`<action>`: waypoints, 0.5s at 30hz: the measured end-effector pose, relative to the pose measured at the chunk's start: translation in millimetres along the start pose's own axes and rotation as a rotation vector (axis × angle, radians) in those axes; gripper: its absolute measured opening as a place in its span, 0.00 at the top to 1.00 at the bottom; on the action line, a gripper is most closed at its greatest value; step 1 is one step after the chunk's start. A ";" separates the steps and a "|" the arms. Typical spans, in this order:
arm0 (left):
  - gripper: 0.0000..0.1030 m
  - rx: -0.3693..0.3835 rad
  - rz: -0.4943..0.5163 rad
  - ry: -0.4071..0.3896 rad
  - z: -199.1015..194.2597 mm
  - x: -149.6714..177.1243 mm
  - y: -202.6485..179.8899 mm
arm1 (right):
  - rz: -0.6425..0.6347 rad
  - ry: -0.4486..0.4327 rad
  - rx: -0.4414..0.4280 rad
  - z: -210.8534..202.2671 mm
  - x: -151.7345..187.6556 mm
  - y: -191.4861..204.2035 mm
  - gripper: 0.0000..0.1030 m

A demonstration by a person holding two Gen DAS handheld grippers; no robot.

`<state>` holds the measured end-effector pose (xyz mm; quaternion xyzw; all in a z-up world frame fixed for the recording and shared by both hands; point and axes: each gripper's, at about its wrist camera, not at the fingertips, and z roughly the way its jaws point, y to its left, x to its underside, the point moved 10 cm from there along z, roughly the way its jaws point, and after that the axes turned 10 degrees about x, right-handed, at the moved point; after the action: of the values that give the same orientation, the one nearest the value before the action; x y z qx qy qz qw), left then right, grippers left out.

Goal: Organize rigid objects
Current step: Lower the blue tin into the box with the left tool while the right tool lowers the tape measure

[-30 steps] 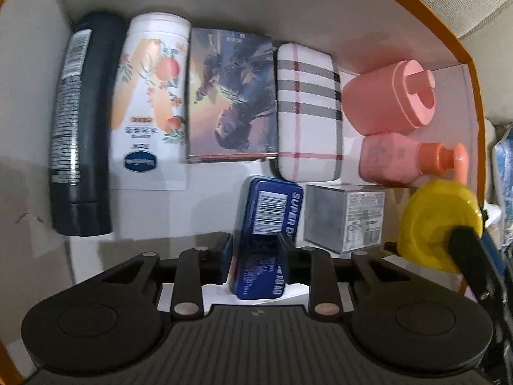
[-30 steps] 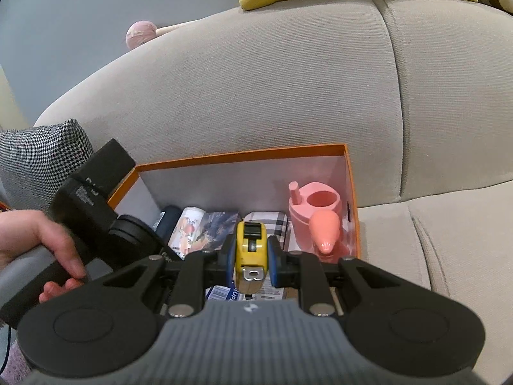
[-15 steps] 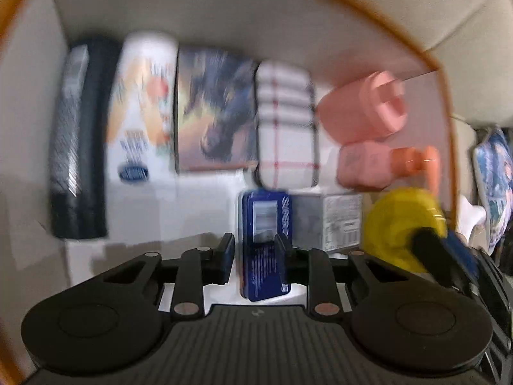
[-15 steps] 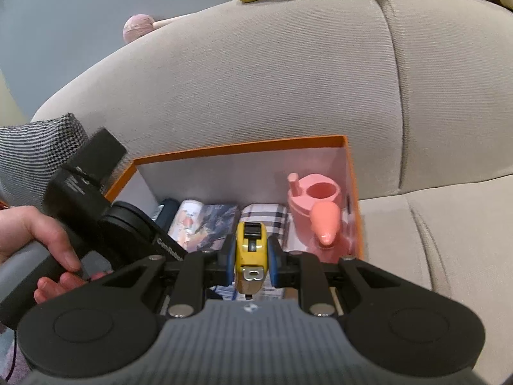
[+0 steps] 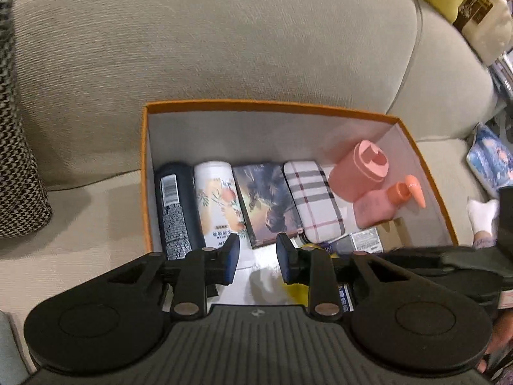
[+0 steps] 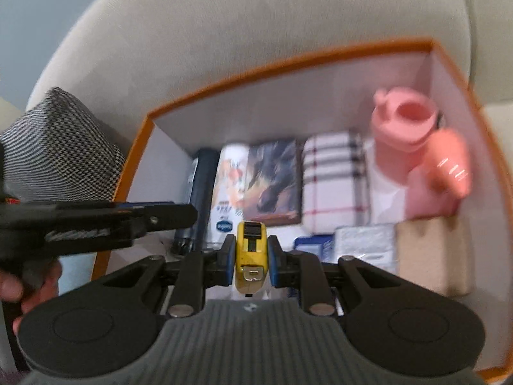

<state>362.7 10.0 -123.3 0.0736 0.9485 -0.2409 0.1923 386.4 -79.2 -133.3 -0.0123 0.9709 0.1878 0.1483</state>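
Yellow hard-plastic tape measure (image 6: pixel 251 254): upright on edge, metal tab facing the camera, clamped between two blue pads above the orange-rimmed, white-lined cardboard box (image 6: pixel 288 61).

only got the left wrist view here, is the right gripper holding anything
observer: yes, the right gripper is shut on a yellow tape measure.
operator: where's it hanging
observer: over the near side of the orange box, left of the blue tin.
operator: what's in the near right corner, i only see a bit of it
observer: a beige box, right beside the silver box.
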 end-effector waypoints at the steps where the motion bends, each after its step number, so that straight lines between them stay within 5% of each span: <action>1: 0.68 -0.003 0.005 -0.008 -1.7 -0.2 0.1 | 0.011 0.021 -0.002 6.3 1.4 4.6 0.80; 7: 0.63 0.010 0.015 -0.030 -3.1 2.7 -0.6 | 0.043 0.073 0.028 31.1 9.9 22.2 0.80; 15: 0.61 0.033 0.004 -0.052 -8.1 4.1 -3.1 | -0.039 0.066 0.175 30.0 10.0 13.2 0.74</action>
<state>355.6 11.4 -117.1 0.0722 0.9389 -0.2582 0.2161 384.4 -55.6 -158.1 -0.0244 0.9875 0.0987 0.1206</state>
